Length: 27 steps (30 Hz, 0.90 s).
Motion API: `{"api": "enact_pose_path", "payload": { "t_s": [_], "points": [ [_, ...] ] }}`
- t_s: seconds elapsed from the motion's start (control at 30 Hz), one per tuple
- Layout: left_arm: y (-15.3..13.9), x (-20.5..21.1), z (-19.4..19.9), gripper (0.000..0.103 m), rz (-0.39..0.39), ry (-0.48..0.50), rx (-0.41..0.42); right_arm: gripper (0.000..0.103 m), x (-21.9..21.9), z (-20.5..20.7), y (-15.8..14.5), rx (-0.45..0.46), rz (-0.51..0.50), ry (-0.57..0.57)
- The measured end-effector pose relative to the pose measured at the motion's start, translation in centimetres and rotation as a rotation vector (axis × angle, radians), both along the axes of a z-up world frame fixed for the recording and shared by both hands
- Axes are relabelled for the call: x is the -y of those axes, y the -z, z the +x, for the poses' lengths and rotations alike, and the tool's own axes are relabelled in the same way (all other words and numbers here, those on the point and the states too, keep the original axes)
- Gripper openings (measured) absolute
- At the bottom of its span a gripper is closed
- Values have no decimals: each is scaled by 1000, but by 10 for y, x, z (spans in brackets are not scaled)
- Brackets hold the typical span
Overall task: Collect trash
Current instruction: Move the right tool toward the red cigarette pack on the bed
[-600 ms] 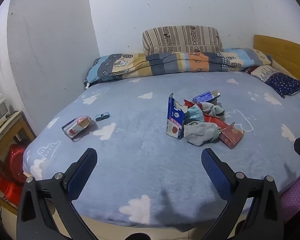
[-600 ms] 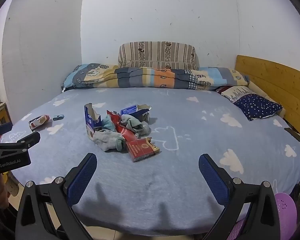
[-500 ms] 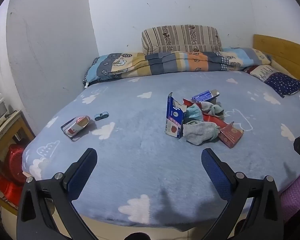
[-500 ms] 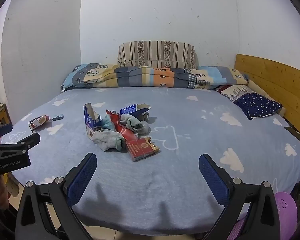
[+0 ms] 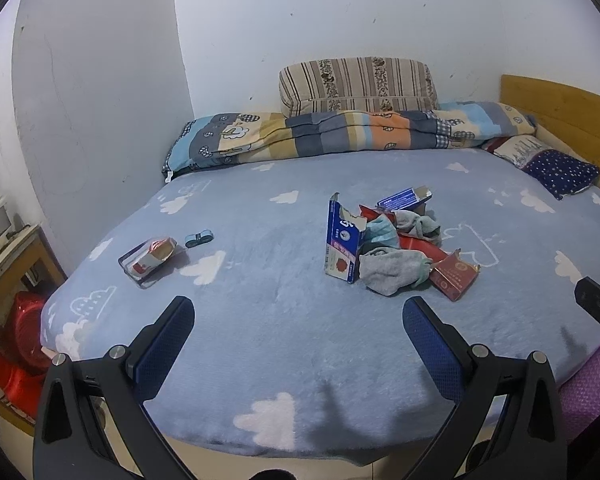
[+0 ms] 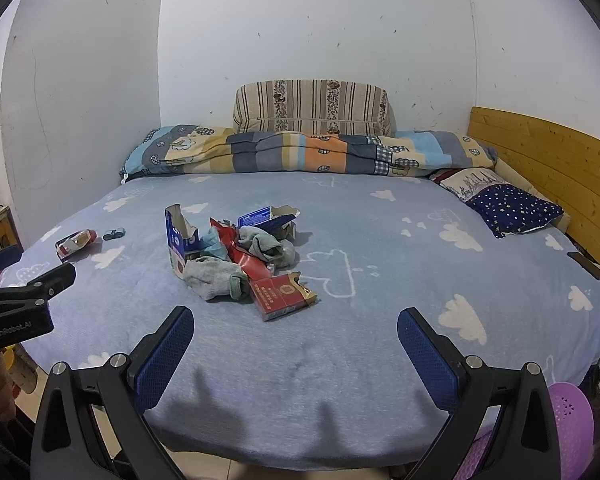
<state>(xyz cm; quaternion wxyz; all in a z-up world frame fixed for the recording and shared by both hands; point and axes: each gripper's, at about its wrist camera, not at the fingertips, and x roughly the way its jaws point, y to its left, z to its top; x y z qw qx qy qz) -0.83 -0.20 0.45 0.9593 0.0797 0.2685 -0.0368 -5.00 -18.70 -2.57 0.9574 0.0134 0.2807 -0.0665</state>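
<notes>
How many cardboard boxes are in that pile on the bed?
3: a tall blue box standing at the pile's left, a blue box at the back, a red box lying in front. Socks may hide more.

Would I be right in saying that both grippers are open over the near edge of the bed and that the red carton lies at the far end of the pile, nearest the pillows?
Not quite: the red carton lies at the near end of the pile, closest to the grippers, as the right wrist view shows. The left gripper and right gripper are indeed open over the bed's near edge.
</notes>
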Motion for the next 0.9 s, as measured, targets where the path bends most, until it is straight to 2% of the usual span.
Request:
{"api": "enact_pose_path", "payload": {
  "t_s": [0.27,0.33,0.63,0.77,0.9],
  "points": [
    [2,4,-1,103,13,11,27,102,2,2,1,-14,-3,8],
    [1,5,-2,103,-8,13,32,102,3,3,2,-18,0,10],
    [2,5,2,103,-11,32,1,102,2,4,6,-37,4,19],
    [6,-5,15,103,-70,43,-73,102,15,9,7,-62,99,22],
    [9,-12,23,103,-77,35,-99,102,39,19,16,-113,282,24]
  ]
}}
